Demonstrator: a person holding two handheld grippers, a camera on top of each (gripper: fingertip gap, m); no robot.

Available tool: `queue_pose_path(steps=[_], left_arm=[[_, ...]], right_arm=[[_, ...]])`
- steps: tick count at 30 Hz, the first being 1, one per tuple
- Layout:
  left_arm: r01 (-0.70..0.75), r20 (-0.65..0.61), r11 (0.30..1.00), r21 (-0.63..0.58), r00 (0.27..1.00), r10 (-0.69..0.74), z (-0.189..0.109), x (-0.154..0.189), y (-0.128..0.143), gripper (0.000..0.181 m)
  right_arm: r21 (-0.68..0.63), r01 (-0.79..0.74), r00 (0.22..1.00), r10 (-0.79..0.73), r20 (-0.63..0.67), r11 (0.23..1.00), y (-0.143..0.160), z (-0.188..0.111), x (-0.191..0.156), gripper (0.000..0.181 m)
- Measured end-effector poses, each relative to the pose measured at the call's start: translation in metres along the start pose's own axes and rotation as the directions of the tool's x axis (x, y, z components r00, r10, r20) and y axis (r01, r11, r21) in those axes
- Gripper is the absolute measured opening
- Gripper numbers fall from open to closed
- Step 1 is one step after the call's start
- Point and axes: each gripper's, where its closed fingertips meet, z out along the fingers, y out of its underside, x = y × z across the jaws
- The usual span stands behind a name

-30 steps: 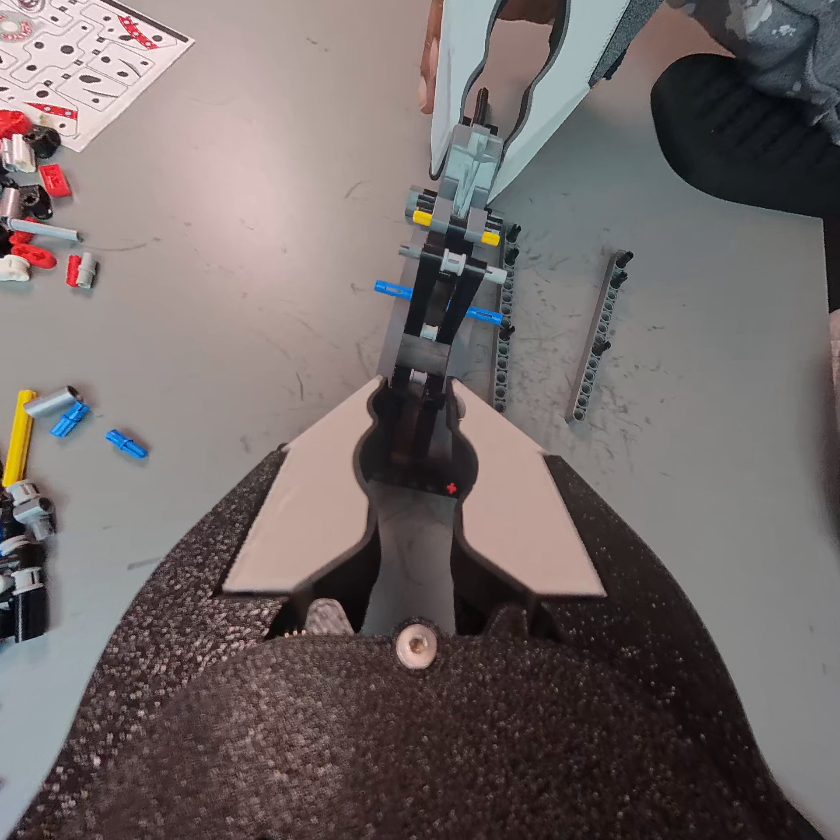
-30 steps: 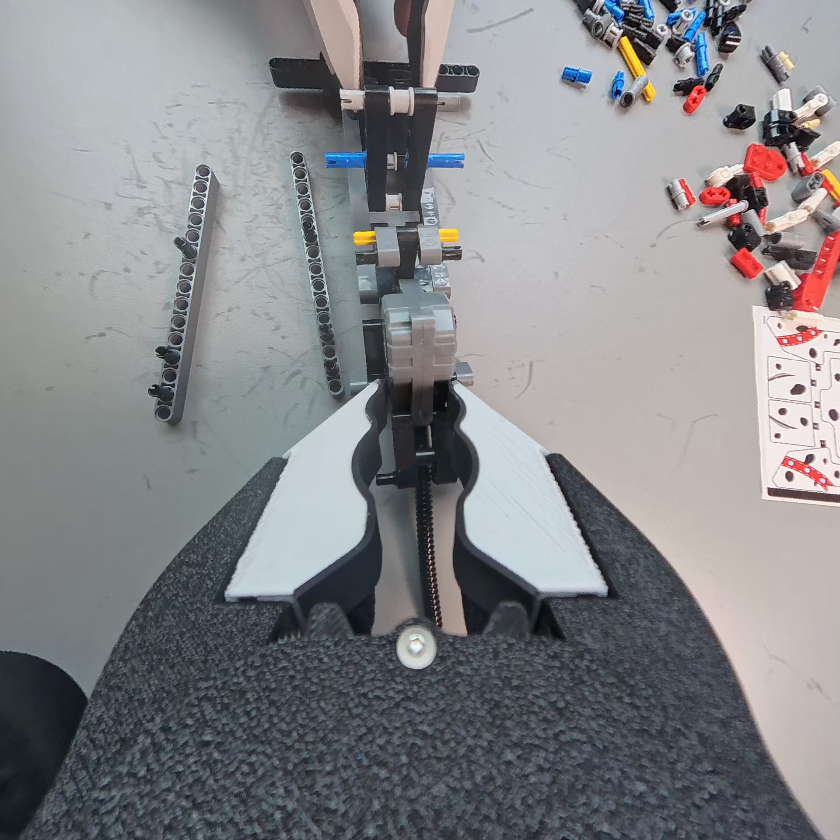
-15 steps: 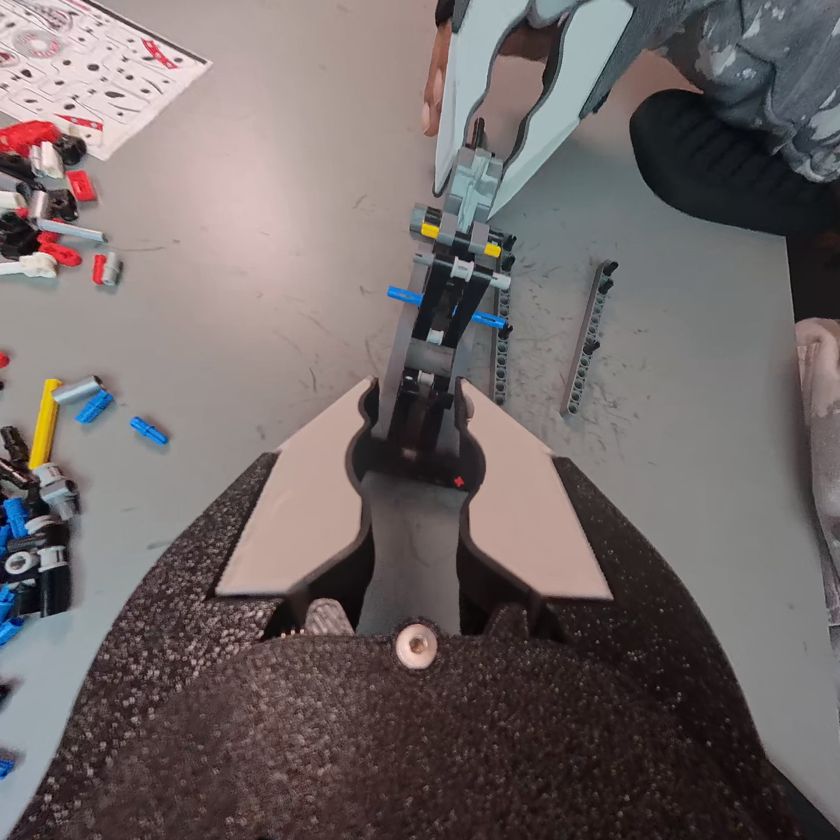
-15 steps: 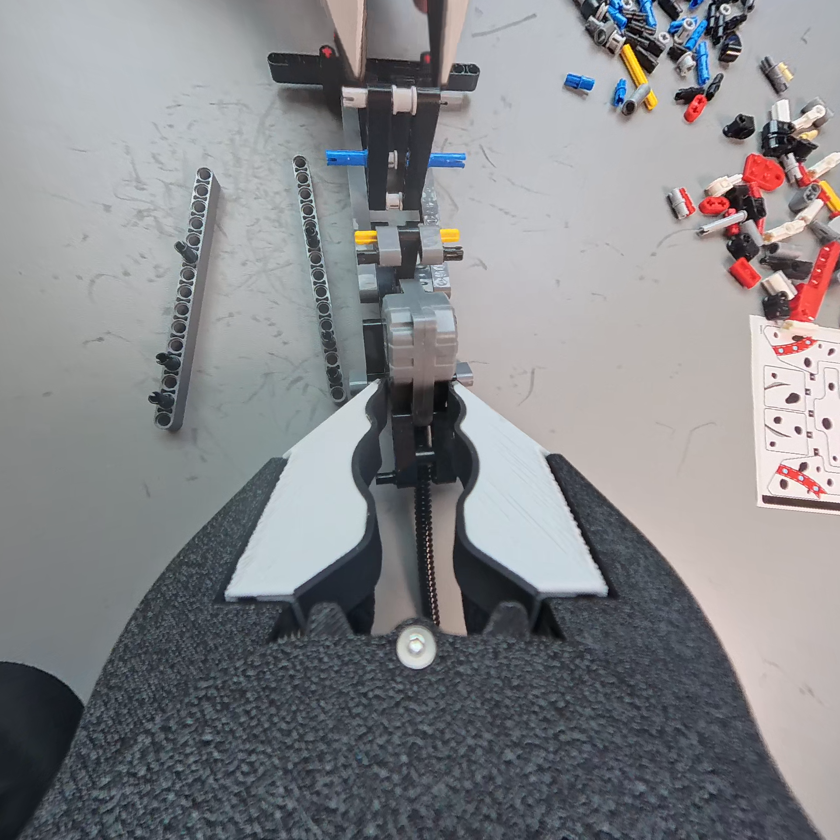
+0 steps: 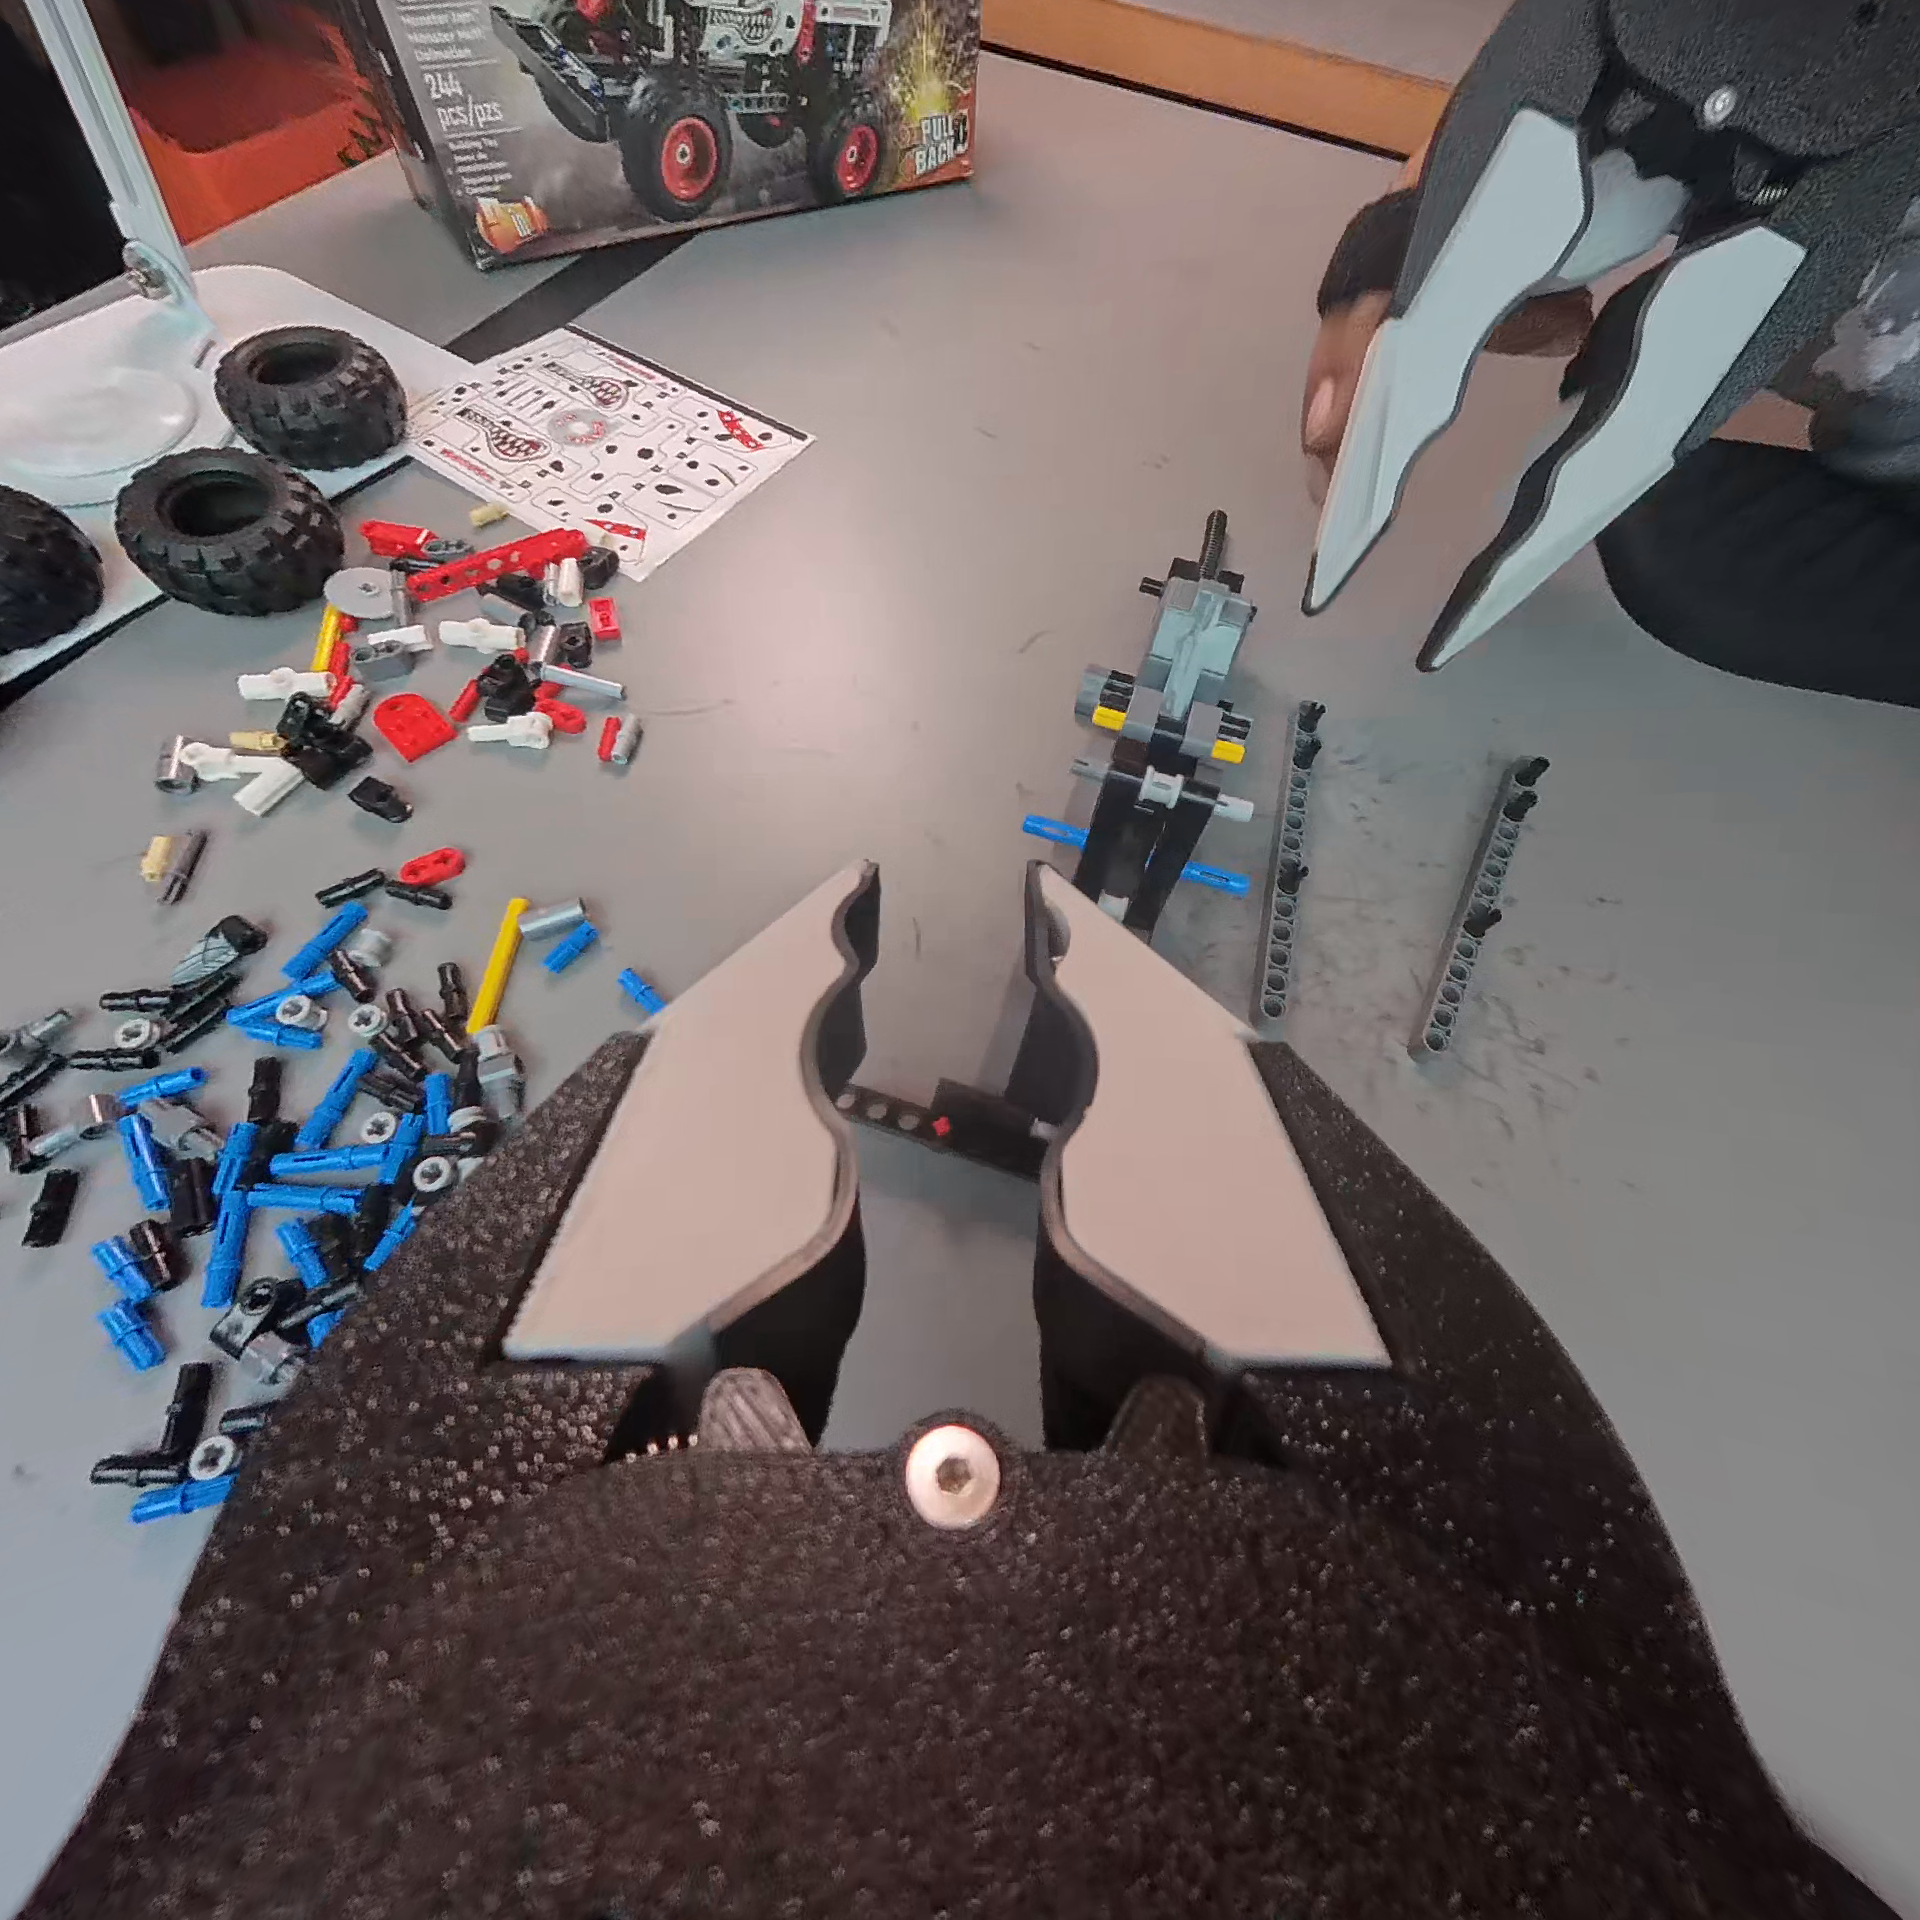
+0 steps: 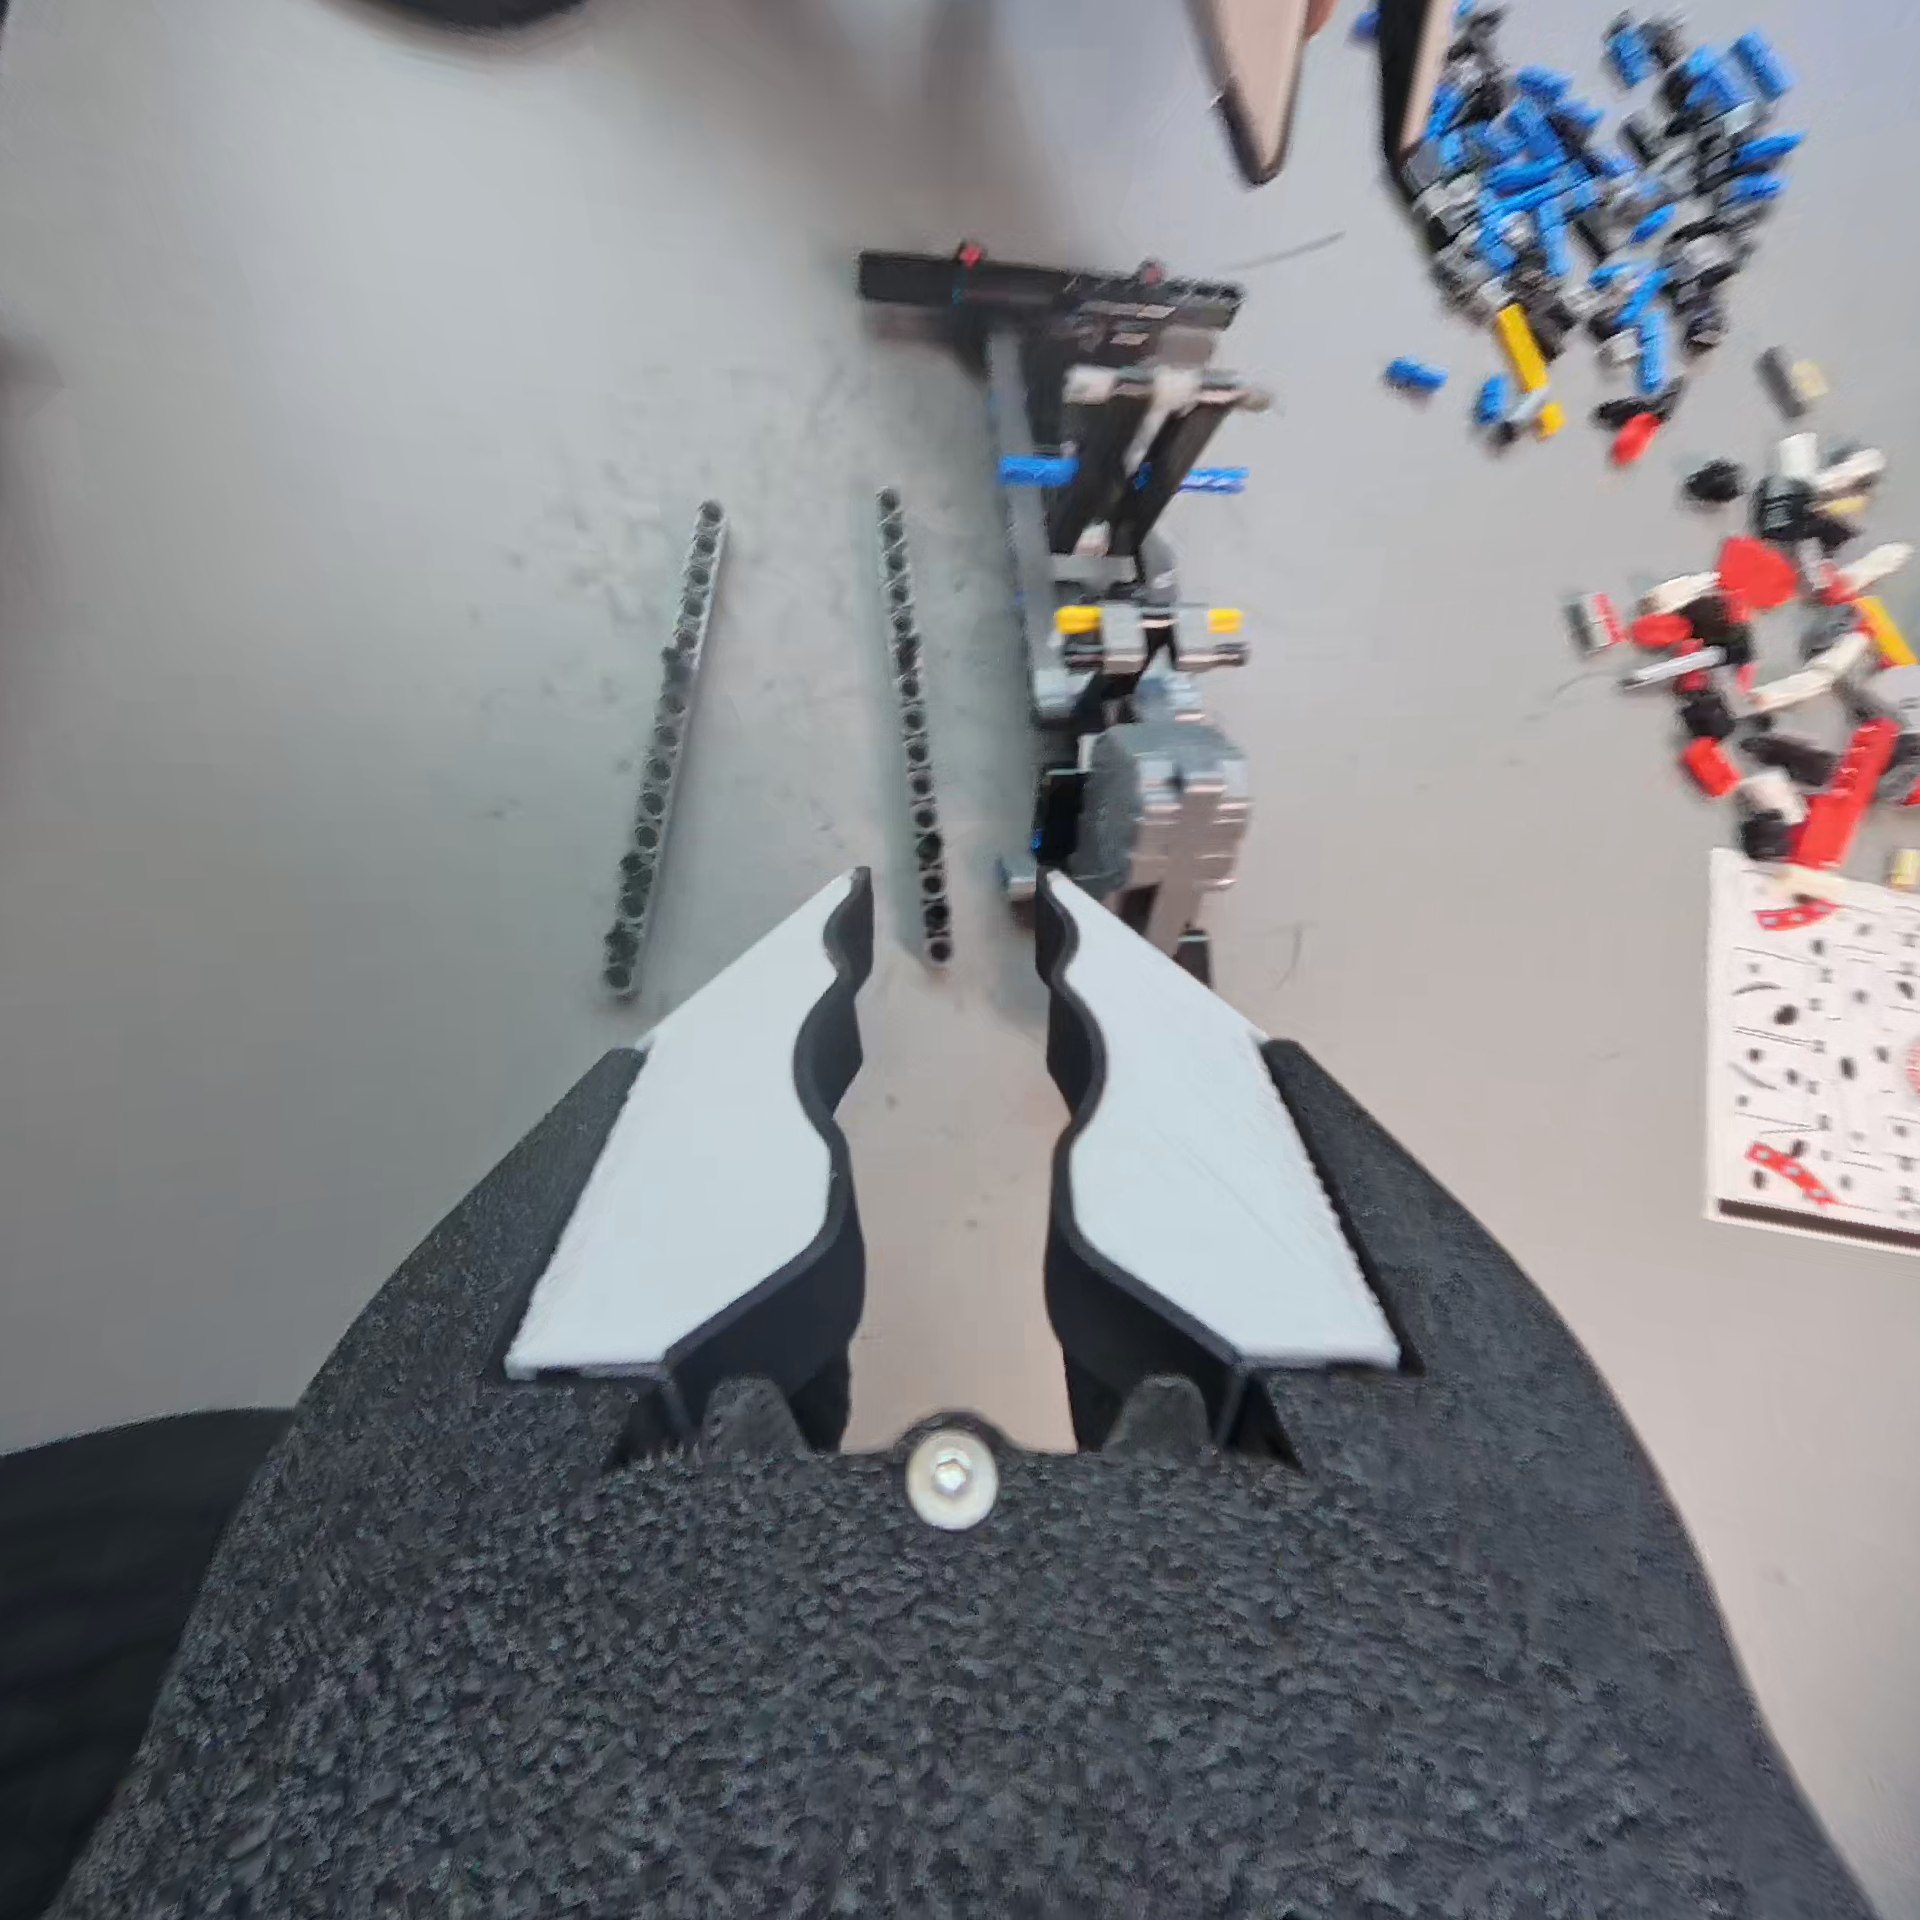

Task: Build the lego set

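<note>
The part-built lego chassis (image 5: 1169,748), black and grey with blue and yellow pins, lies free on the grey table; it also shows in the right wrist view (image 6: 1127,582). My left gripper (image 5: 951,883) is open and empty, raised above the chassis's near black crossbeam (image 5: 956,1122). My right gripper (image 6: 951,883) is open and empty, pulled back and left of the chassis's grey block end (image 6: 1174,810). It also shows raised at the far right of the left wrist view (image 5: 1371,634). Two long grey beams (image 5: 1288,862) (image 5: 1481,914) lie beside the chassis.
Loose blue and black pins (image 5: 260,1143) and red, white and black parts (image 5: 436,675) lie at left. A sticker sheet (image 5: 603,436), black tyres (image 5: 229,520) and the set's box (image 5: 675,114) stand farther back. A person's hand (image 5: 1340,343) holds the right gripper. One gripper's finger ends stand about 15 centimetres off the other's.
Both grippers have opened and let go of the chassis. Both have lifted and drawn back from it; the chassis now rests on the table.
</note>
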Motion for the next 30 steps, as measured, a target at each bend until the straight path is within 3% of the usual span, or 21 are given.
queue_pose_path(steps=[5, 13, 20, 23, 27, 30], left_arm=[[-0.099, -0.058, 0.995, -0.024, 0.994, 0.097, 0.003, 0.021, 0.006, 0.027], [-0.188, -0.236, 0.982, 0.035, 0.953, 0.191, 0.001, 0.064, 0.0, 0.02], [-0.251, -0.382, 0.968, 0.016, 0.893, 0.238, -0.001, 0.101, 0.012, 0.032], [-0.268, -0.366, 0.962, 0.043, 0.892, 0.265, 0.0, 0.109, 0.006, 0.028], [-0.333, -0.276, 0.94, 0.068, 0.9, 0.339, 0.002, 0.108, -0.002, 0.01], [-0.363, -0.196, 0.928, 0.087, 0.907, 0.373, 0.001, 0.101, -0.008, 0.014]], right_arm=[[-0.117, 0.014, 1.0, -0.011, 0.023, 0.993, 0.029, 0.024, -0.011, 0.028], [-0.047, -0.045, 0.993, 0.05, 0.106, 0.998, 0.025, 0.029, -0.017, 0.007], [0.21, -0.172, 0.961, 0.117, 0.251, 0.962, -0.017, 0.002, -0.025, 0.007], [0.288, -0.245, 0.943, 0.159, 0.293, 0.926, -0.029, -0.009, -0.02, 0.007], [0.31, -0.307, 0.917, 0.192, 0.351, 0.9, -0.031, -0.016, -0.02, 0.007], [0.303, -0.335, 0.903, 0.213, 0.373, 0.892, -0.03, -0.016, -0.02, 0.007]])
